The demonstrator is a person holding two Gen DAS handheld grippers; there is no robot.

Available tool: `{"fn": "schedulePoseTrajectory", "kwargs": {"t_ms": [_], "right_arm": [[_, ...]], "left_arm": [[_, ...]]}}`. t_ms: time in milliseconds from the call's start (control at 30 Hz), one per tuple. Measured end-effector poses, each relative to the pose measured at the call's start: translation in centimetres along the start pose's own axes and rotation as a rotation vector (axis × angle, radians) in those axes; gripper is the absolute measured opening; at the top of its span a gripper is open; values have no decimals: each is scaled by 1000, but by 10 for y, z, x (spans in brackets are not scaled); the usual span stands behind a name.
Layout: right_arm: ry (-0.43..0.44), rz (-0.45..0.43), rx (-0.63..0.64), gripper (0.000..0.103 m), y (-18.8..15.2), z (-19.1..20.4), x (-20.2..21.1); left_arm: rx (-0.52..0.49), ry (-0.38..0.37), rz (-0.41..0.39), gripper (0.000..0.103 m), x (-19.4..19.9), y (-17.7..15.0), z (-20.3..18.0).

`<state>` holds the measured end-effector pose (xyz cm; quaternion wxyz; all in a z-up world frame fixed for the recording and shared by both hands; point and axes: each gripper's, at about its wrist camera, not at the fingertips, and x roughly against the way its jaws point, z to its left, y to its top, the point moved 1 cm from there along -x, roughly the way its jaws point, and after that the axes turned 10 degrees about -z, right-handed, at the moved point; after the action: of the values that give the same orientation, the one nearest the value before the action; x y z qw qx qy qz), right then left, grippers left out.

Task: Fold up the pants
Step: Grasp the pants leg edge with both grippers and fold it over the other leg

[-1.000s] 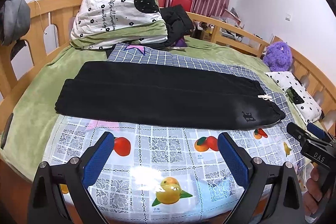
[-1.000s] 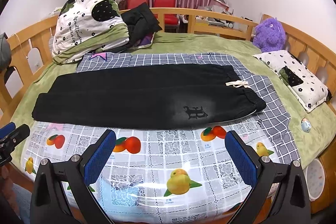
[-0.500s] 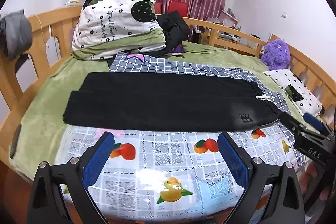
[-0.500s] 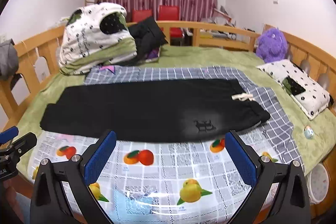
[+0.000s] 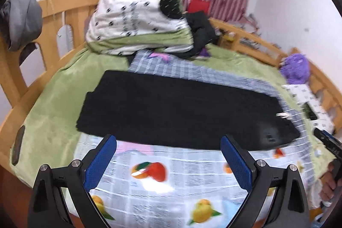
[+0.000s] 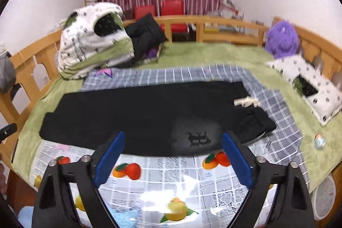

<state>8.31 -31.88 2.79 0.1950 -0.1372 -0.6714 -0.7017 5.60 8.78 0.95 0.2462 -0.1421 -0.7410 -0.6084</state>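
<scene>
Black pants (image 5: 177, 110) (image 6: 149, 114) lie flat across the bed, folded lengthwise, with the waist and its white drawstring (image 6: 245, 101) to the right and the leg cuffs to the left. My left gripper (image 5: 168, 160) hangs open over the fruit-print plastic sheet (image 5: 171, 181), just short of the pants' near edge, with nothing between its blue pads. My right gripper (image 6: 173, 160) hovers near the dark logo (image 6: 198, 137) by the waist; its jaws are closing and nothing is between them. The other gripper's tip (image 5: 327, 142) shows at the right edge of the left wrist view.
A folded white and green quilt (image 6: 94, 44) and dark clothes (image 6: 147, 35) are piled at the back left. A purple plush toy (image 6: 282, 40) and a spotted pillow (image 6: 307, 87) lie at the right. Wooden rails (image 6: 213, 29) ring the bed. A checked blanket (image 6: 192, 76) lies under the pants.
Both grippers have moved forward and a little up, closer to the pants, so the pants look larger. The right gripper's jaws have narrowed slightly. Both views are now blurred by motion.
</scene>
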Motion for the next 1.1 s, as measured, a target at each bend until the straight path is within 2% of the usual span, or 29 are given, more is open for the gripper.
{"fn": "schedulePoseTrajectory", "kwargs": {"t_ms": [67, 167, 300, 367, 533, 600, 733, 833, 1000, 1100], "right_arm": [[3, 43, -30, 80, -12, -15, -27], [-11, 103, -65, 78, -38, -31, -69], [-25, 170, -98, 61, -70, -54, -111], [-19, 185, -122, 61, -81, -65, -122], [-27, 179, -186, 61, -101, -95, -141], [-27, 189, -236, 61, -107, -106, -149], [-43, 210, -335, 61, -118, -131, -166], [-17, 211, -417, 61, -126, -146, -175], [7, 179, -505, 62, -127, -164, -192], [40, 165, -549, 61, -122, -169, -207]], "left_arm": [[-10, 19, 26, 98, -19, -7, 6], [6, 42, 75, 98, -52, -20, 17], [60, 49, 130, 95, -94, -38, 30], [90, 41, 146, 94, -106, -47, 35], [269, -19, 159, 82, -137, -70, 62], [365, -59, 162, 80, -147, -84, 76], [515, -94, 141, 74, -161, -107, 101], [538, -94, 108, 74, -166, -109, 110], [509, -60, 120, 73, -191, -97, 103], [503, -26, 121, 65, -202, -88, 98]]}}
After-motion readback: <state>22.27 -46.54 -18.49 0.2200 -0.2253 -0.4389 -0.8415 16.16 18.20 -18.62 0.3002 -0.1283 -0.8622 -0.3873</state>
